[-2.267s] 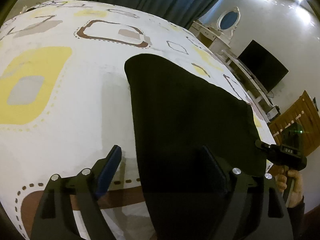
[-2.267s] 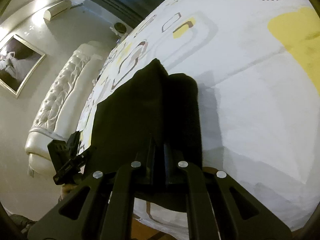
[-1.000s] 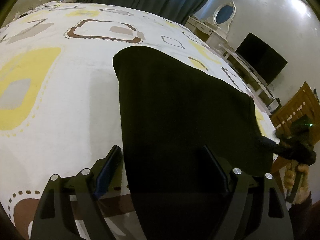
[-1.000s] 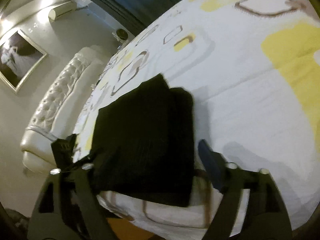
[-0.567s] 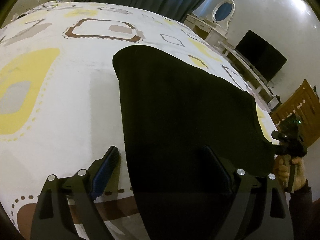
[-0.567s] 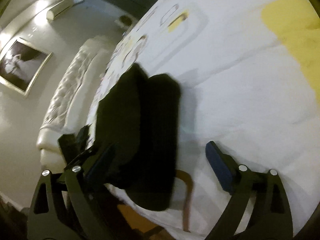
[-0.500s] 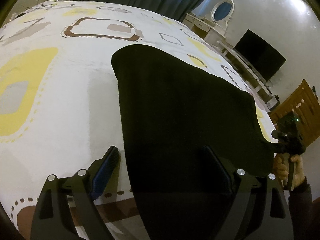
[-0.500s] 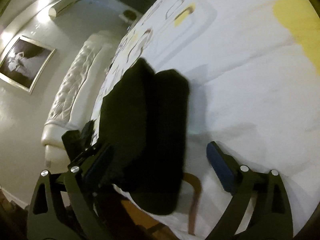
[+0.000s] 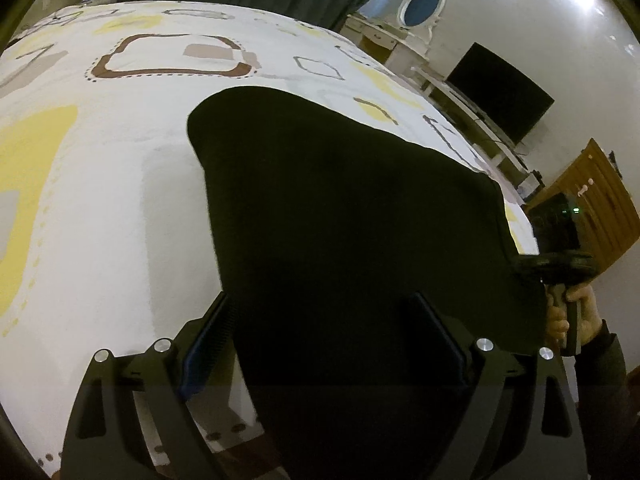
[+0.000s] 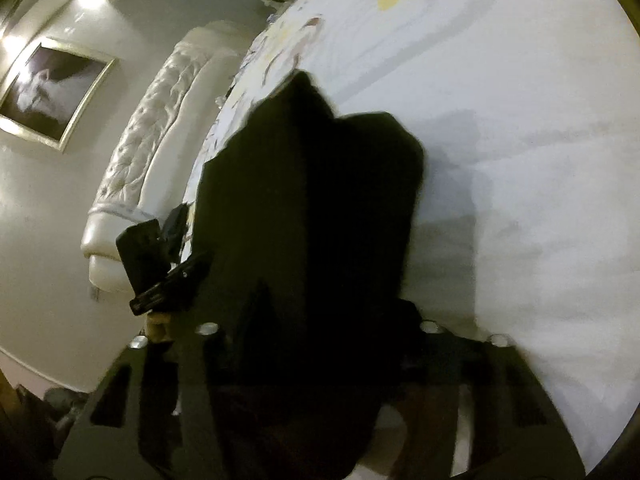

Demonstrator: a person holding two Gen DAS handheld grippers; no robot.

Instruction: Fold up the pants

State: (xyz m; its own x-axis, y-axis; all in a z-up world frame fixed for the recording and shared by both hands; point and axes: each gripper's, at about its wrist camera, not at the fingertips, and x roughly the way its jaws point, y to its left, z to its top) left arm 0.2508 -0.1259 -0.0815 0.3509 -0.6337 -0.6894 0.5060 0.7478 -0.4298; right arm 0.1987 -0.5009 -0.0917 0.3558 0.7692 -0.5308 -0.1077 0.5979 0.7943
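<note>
Black pants (image 9: pixel 340 208) lie folded flat on the patterned bed sheet (image 9: pixel 100 200). My left gripper (image 9: pixel 322 336) stands open and wide over their near end, its left pad (image 9: pixel 208 344) just off the cloth's edge. At the far right end a hand holds my right gripper (image 9: pixel 524 266). In the blurred right wrist view the pants (image 10: pixel 312 200) fill the gap of my right gripper (image 10: pixel 332 304). Its jaws are closing, about half wide, around that end of the cloth. Its pads are lost against the black fabric. The left gripper (image 10: pixel 192 268) shows at the other end.
The bed's near edge runs just under both grippers. A white tufted headboard (image 10: pixel 160 128) and a framed picture (image 10: pixel 52 92) stand beyond the left end. A television (image 9: pixel 500 92), a dresser with an oval mirror (image 9: pixel 418 14) and a wooden door (image 9: pixel 600 200) are past the right end.
My right gripper let go of the pants, opened wide, then sank toward their end, and its jaws have narrowed around the cloth. The left gripper has stayed open and almost still.
</note>
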